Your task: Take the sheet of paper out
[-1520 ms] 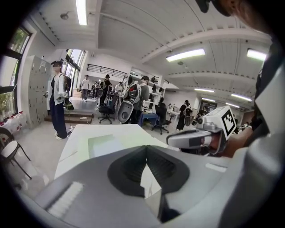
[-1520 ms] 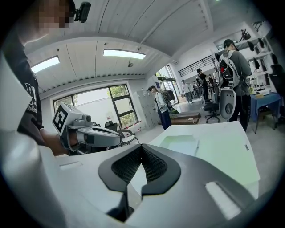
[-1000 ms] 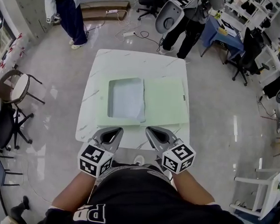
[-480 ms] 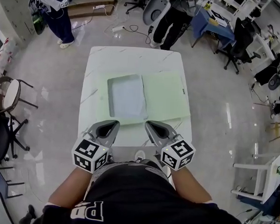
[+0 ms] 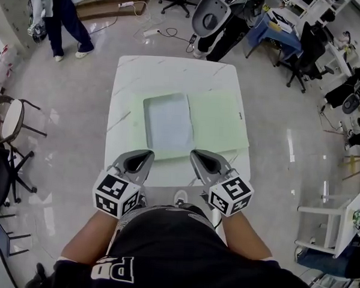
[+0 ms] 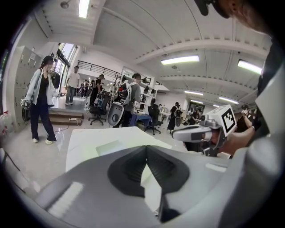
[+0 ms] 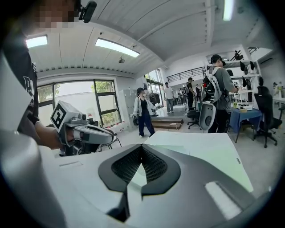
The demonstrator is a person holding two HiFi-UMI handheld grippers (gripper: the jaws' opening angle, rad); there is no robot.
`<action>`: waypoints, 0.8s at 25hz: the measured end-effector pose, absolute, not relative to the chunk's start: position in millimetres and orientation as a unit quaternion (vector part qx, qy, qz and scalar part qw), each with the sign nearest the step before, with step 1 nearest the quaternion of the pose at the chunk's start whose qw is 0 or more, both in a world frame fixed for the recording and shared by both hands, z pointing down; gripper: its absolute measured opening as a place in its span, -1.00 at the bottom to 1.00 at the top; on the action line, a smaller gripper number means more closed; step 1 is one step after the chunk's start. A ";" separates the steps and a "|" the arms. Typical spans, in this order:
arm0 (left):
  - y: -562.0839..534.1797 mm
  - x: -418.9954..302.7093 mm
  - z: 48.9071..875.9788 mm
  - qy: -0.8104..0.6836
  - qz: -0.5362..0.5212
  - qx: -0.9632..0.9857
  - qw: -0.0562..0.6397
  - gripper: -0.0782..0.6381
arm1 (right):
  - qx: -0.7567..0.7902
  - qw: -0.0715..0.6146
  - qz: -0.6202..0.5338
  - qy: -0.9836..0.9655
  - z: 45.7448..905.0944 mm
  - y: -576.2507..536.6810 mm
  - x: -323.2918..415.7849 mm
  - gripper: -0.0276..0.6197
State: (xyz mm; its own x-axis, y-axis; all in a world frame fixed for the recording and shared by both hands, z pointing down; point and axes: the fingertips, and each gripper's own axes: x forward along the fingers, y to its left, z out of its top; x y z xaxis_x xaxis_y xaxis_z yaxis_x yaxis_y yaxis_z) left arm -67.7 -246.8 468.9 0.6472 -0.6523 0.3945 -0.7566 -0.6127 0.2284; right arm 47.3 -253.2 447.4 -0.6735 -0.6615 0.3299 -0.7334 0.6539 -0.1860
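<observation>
L gripper (image 5: pixel 144 154): jaws pressed together at the tips, nothing between them. R gripper (image 5: pixel 196 154): same, closed and empty. Both hover just short of the green folder's (image 5: pixel 220 121) near edge, L by its near-left part, R by the middle. Neither touches it.

The folder lies open and flat on the white tabletop (image 5: pixel 171 74). The sheet of paper (image 5: pixel 168 125) sits on the folder's left half, apparently in a pocket or sleeve, tho I can't tell for sure.

Risks as I see 'em:
- Closed jaws can't pinch a thin sheet. They'd need to open first, or they'll just shove the folder away across the slick tabletop.
- If only one gripper pulls, the whole folder prob drags along w/ the paper. The other should pin the folder.
- Bite too deep and you get sleeve plus paper together; pull hard or at an angle and the sheet creases or tears.
</observation>
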 end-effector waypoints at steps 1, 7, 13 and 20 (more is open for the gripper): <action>-247.7 -68.8 468.5 -0.397 0.137 0.888 0.189 -0.62 | 0.387 0.119 0.152 -0.902 447.4 -253.3 46.3 -0.91; -247.7 -69.5 466.7 -0.393 0.138 0.889 0.189 -0.62 | 0.386 0.125 0.149 -0.902 447.1 -253.2 43.2 -0.91; -244.3 -62.8 462.2 -0.393 0.135 0.890 0.187 -0.62 | 0.384 0.127 0.150 -0.902 445.5 -246.7 45.8 -0.91; -241.5 -64.3 464.1 -0.396 0.138 0.890 0.181 -0.62 | 0.386 0.123 0.151 -0.902 448.2 -246.3 46.3 -0.91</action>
